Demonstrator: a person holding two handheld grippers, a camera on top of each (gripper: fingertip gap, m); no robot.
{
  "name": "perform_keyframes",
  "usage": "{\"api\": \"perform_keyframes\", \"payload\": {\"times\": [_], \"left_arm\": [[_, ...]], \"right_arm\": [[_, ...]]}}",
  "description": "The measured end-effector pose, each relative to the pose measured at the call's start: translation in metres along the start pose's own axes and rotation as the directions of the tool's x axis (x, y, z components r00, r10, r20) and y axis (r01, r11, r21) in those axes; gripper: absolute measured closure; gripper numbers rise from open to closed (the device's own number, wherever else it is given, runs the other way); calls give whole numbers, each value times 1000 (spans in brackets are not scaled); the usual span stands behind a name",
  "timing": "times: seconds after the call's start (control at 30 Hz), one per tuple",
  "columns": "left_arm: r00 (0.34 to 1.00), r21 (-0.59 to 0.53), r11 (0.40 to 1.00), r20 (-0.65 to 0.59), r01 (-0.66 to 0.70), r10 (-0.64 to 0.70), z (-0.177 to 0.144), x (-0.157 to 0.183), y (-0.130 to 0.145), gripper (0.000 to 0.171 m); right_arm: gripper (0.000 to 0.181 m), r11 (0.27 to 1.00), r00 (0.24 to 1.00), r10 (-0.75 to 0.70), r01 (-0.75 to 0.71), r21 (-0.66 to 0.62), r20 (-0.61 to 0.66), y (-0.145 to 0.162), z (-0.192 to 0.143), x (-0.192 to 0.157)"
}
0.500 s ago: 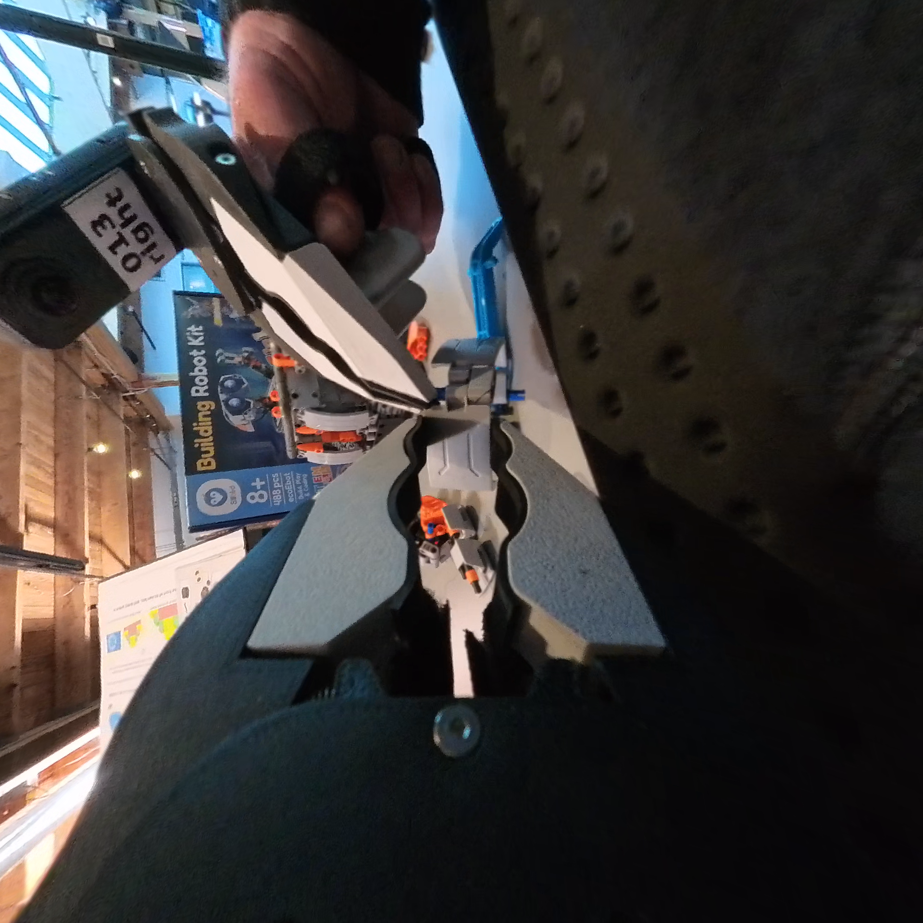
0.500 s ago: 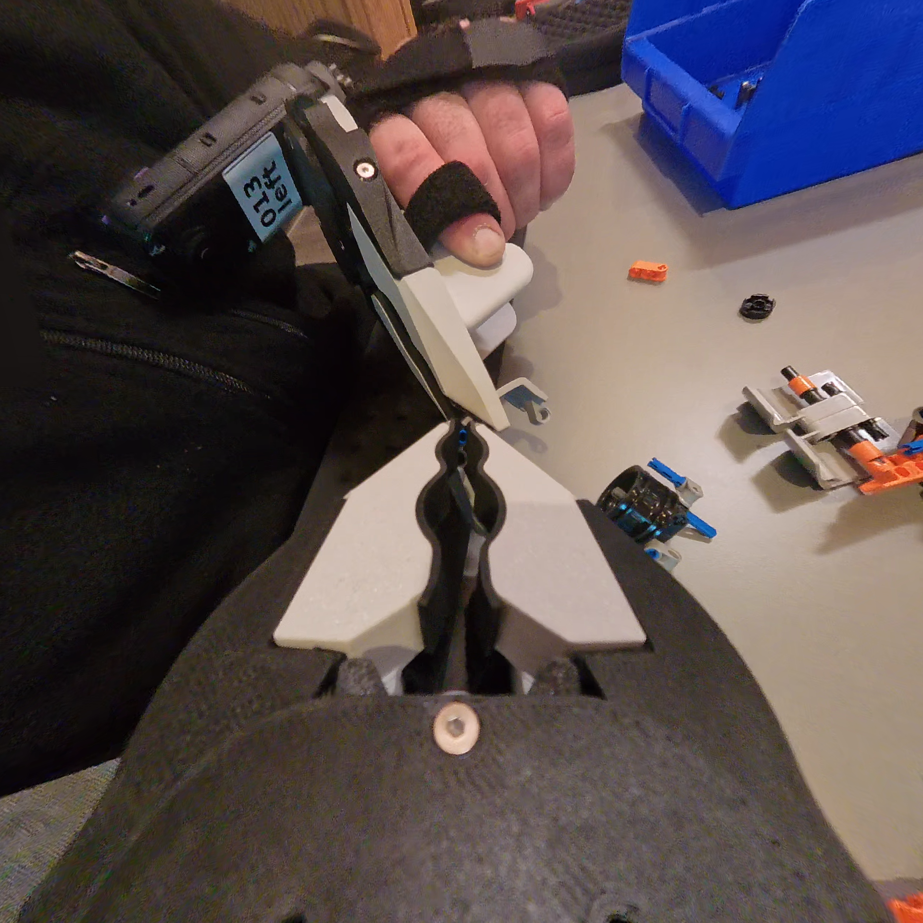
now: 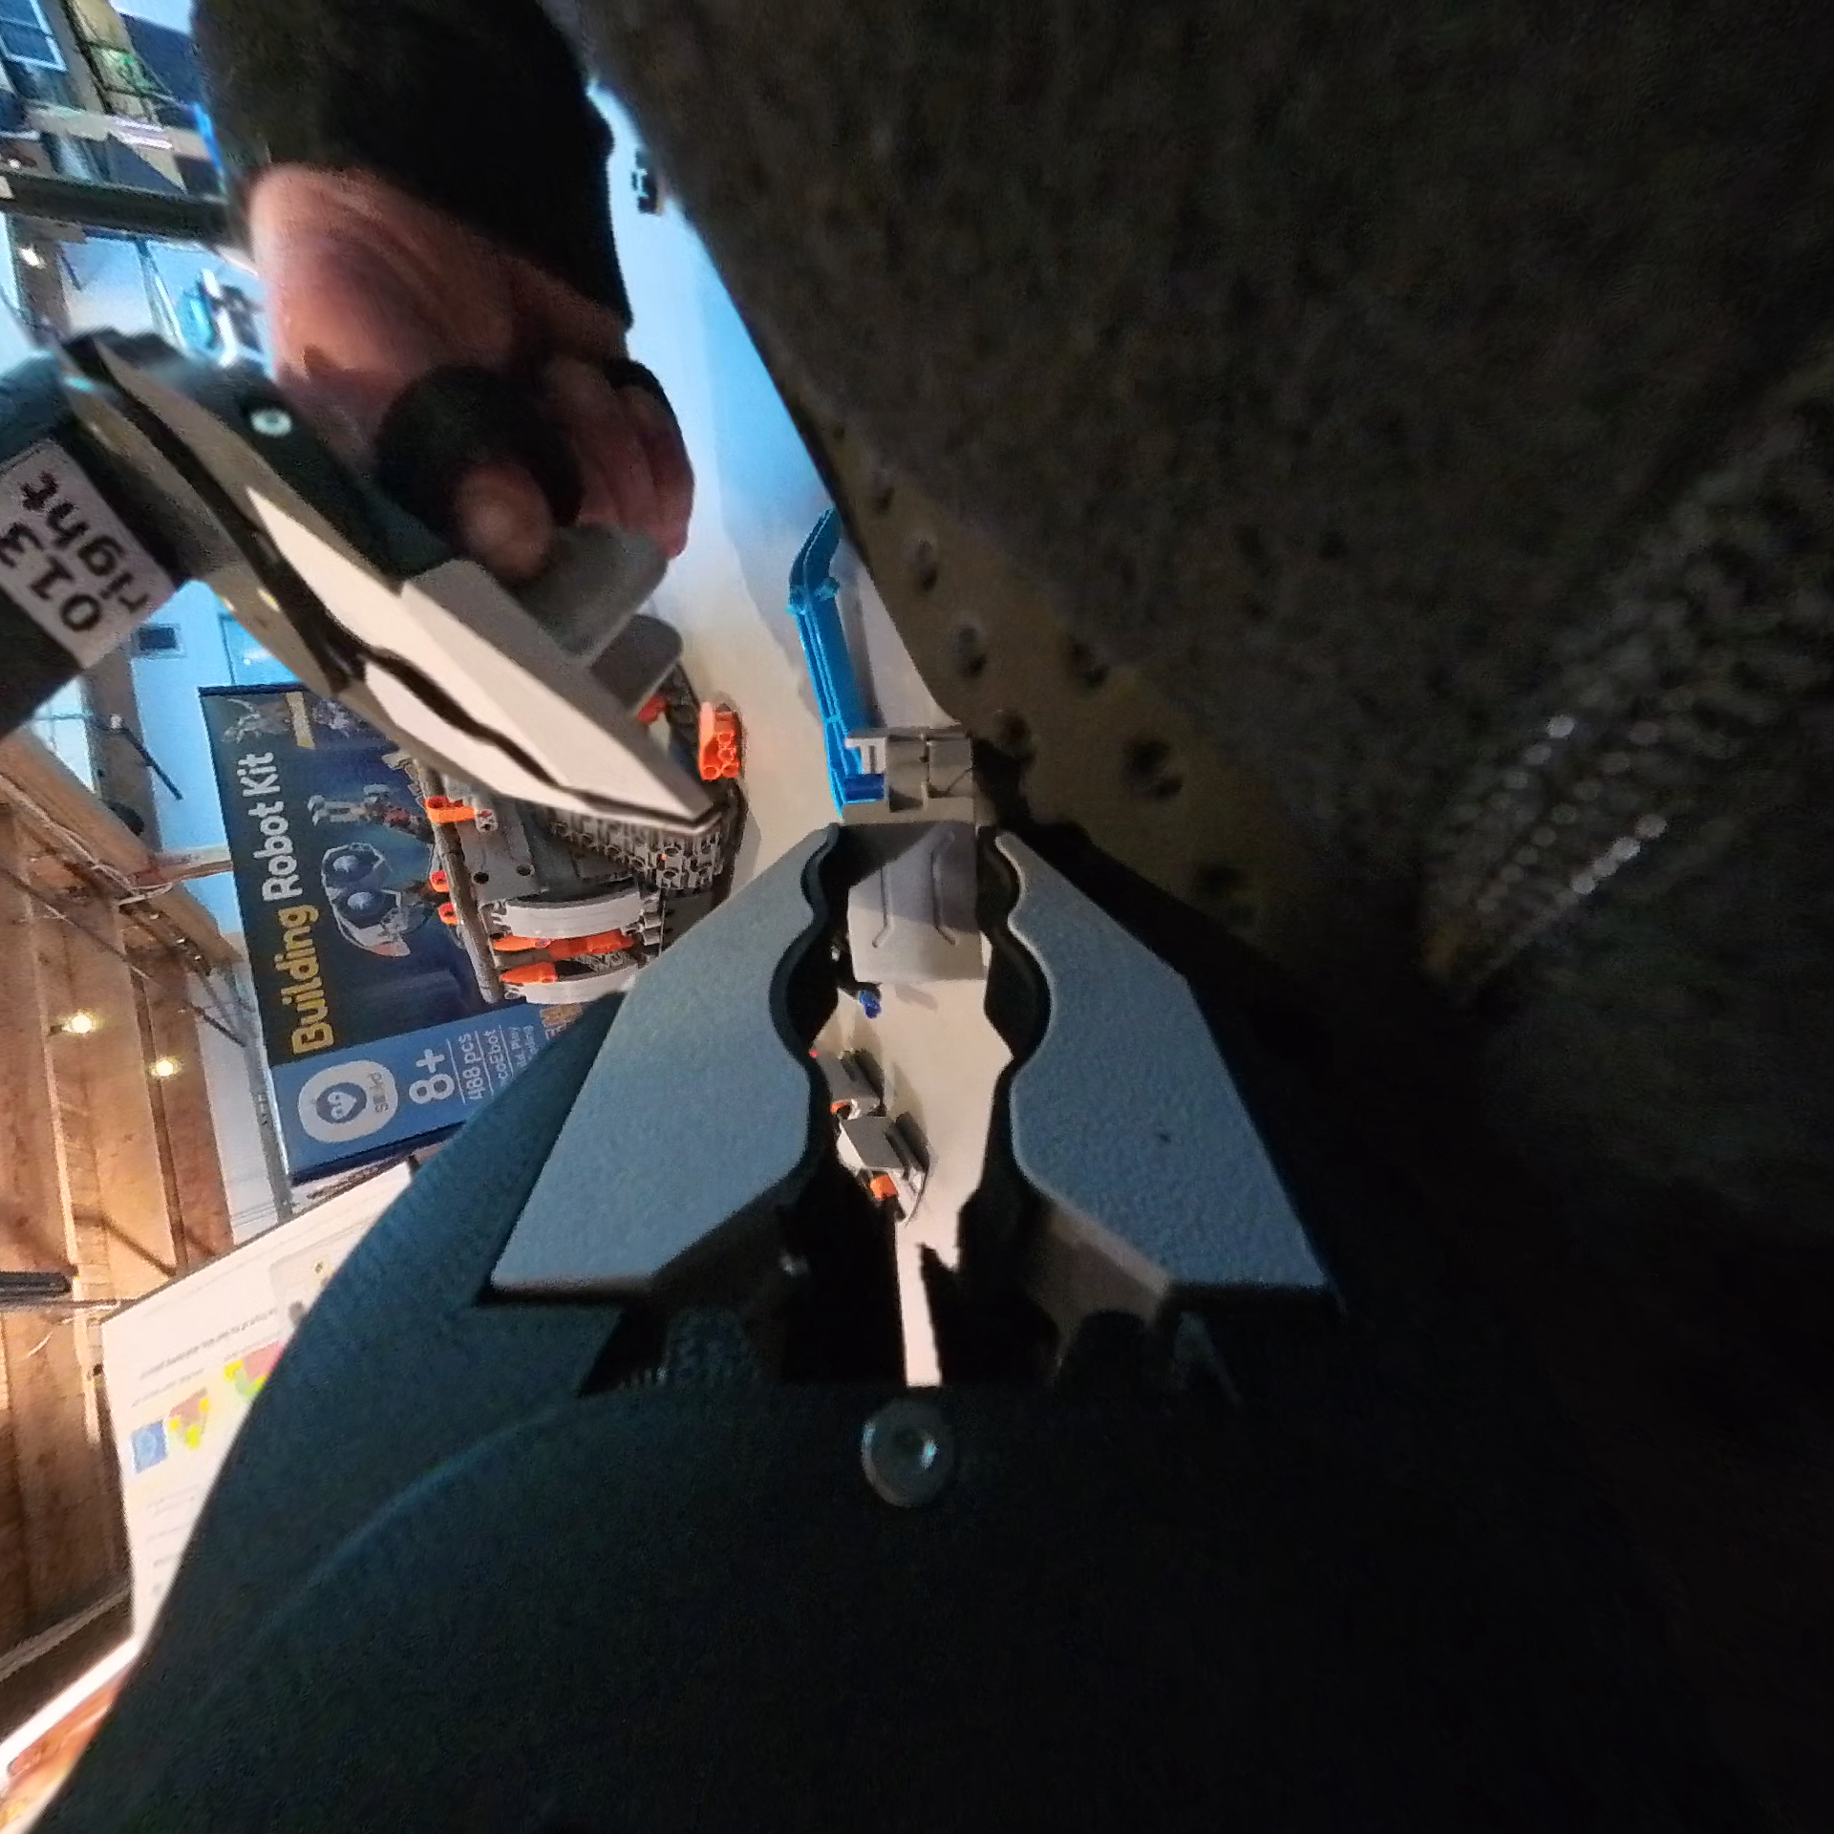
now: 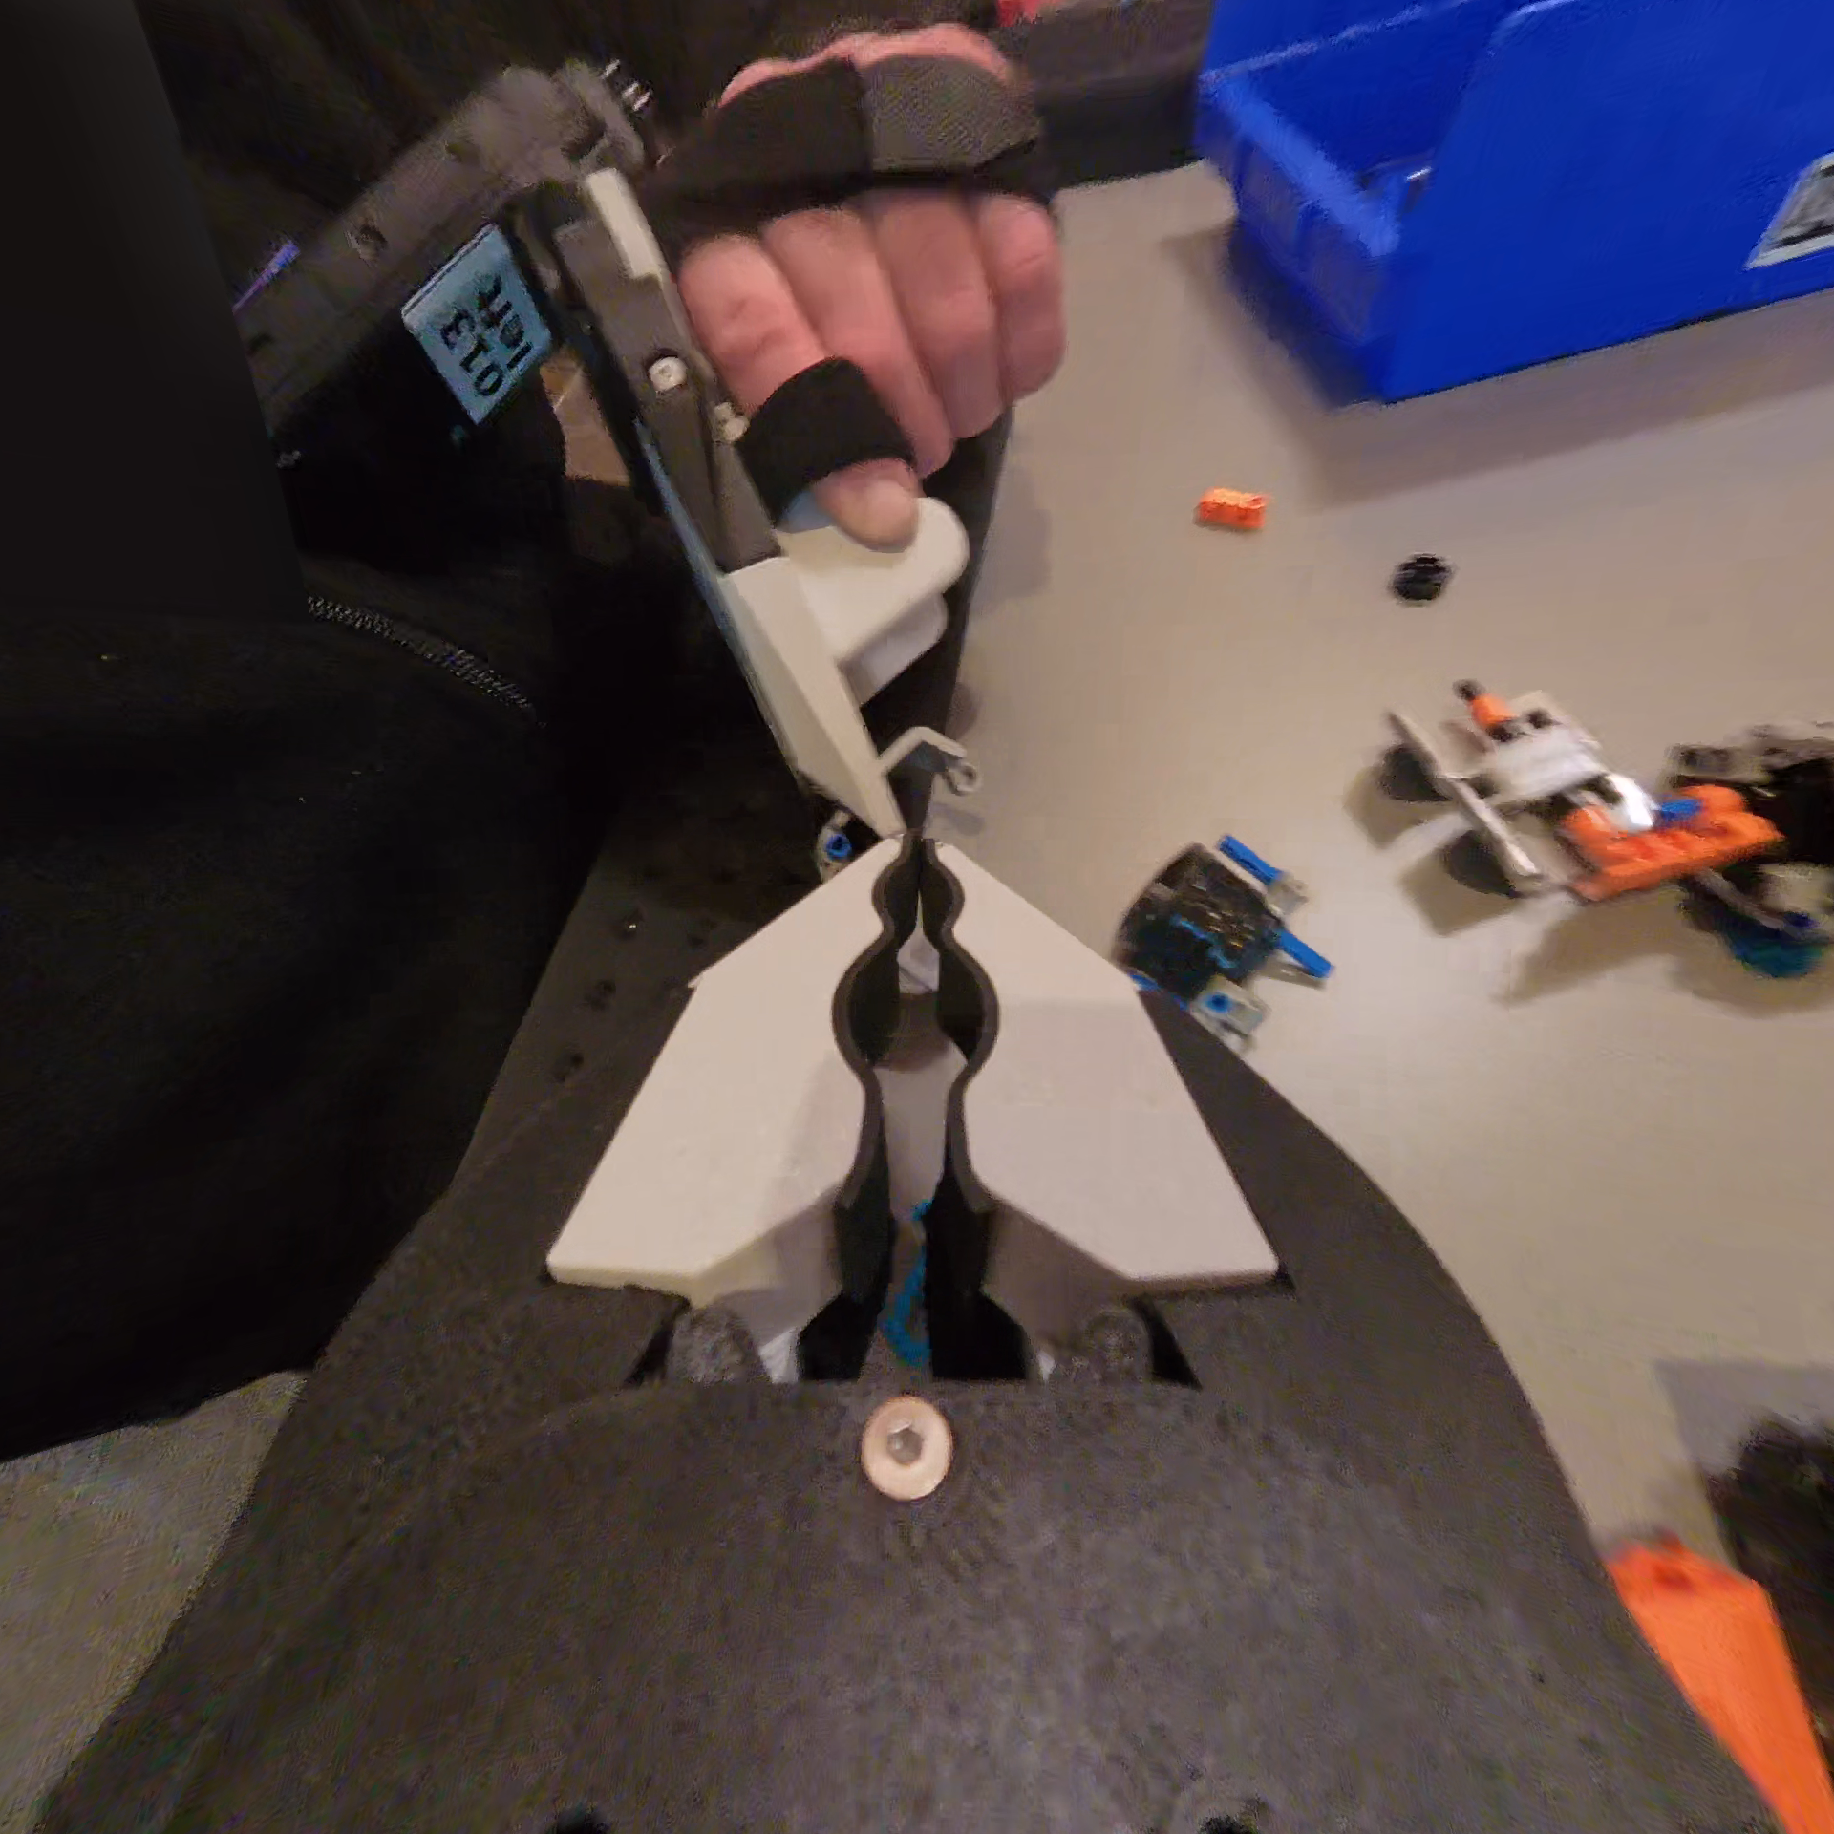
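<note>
My left gripper (image 3: 913, 844) is shut on a small grey panel piece (image 3: 918, 908), which sits between its tips next to a blue beam (image 3: 834, 675). In the right wrist view the left gripper (image 4: 898, 809) comes down from above with that grey piece (image 4: 933, 754) at its tip. My right gripper (image 4: 915, 849) is shut, tip to tip with the left one. I see nothing clearly held at its tips; a sliver of blue shows deep in the gap. In the left wrist view the right gripper (image 3: 705, 814) lies a little left of the grey piece.
On the grey table (image 4: 1389, 1241) lie a black-and-blue part (image 4: 1211, 933), a grey-and-orange assembly (image 4: 1588, 794), an orange piece (image 4: 1231, 506) and a black round piece (image 4: 1421, 576). A blue bin (image 4: 1538, 198) stands behind. A tracked model (image 3: 595, 873) stands before a kit box (image 3: 347, 943). Left tips to right tips: about 4 cm.
In the left wrist view the right gripper's tips have drawn away to the left from the grey piece they touched. The left gripper still holds the grey piece and now stands more upright.
</note>
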State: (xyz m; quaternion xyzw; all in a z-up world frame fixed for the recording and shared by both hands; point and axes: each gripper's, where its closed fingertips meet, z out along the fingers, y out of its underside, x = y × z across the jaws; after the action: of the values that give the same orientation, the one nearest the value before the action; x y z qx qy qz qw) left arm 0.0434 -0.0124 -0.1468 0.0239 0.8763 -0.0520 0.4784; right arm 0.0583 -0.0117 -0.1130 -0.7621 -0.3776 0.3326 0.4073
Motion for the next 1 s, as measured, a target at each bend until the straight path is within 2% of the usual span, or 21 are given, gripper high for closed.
{"api": "perform_keyframes", "payload": {"times": [0.07, 0.1, 0.2, 0.33, 0.57, 0.9, 0.93, 0.97, 1.0], "left_arm": [[1000, -9, 1000, 10, 9, -9, 0, -1, 1, 148], [1000, -11, 1000, 14, 12, -12, 0, -1, 1, 148], [1000, -16, 1000, 16, 12, -12, 0, -1, 1, 148], [1000, -12, 1000, 15, 11, -11, 1, 0, 1, 148], [1000, -10, 1000, -14, -8, 8, 2, 2, 0, 148], [998, -11, 1000, -52, -18, 17, 3, 4, -4, 148], [998, -6, 1000, -64, -17, 17, 3, 6, -5, 148], [998, -2, 1000, -63, -15, 15, 2, 7, -5, 148], [998, 0, 1000, -61, -12, 12, 3, 7, -5, 148]], "right_arm": [[181, 999, 998, -3, 6, -50, 58, 4, 11, -14], [171, 998, 998, 11, -7, -67, 69, 7, 16, -16], [167, 992, 999, 17, -11, -125, 45, 16, 24, -13], [179, 992, 998, 18, -11, -128, 56, 15, 27, -14], [180, 992, 995, 51, -40, -121, 90, 16, 28, -15], [181, 993, 997, -50, 56, -105, 62, 19, 22, -14], [181, 999, 998, -37, 39, -35, 50, 9, 12, -10], [181, 993, 1000, 5, -6, 120, 8, -16, -13, 3], [181, 978, 998, 38, -29, 208, -40, -28, -37, 17]]}}
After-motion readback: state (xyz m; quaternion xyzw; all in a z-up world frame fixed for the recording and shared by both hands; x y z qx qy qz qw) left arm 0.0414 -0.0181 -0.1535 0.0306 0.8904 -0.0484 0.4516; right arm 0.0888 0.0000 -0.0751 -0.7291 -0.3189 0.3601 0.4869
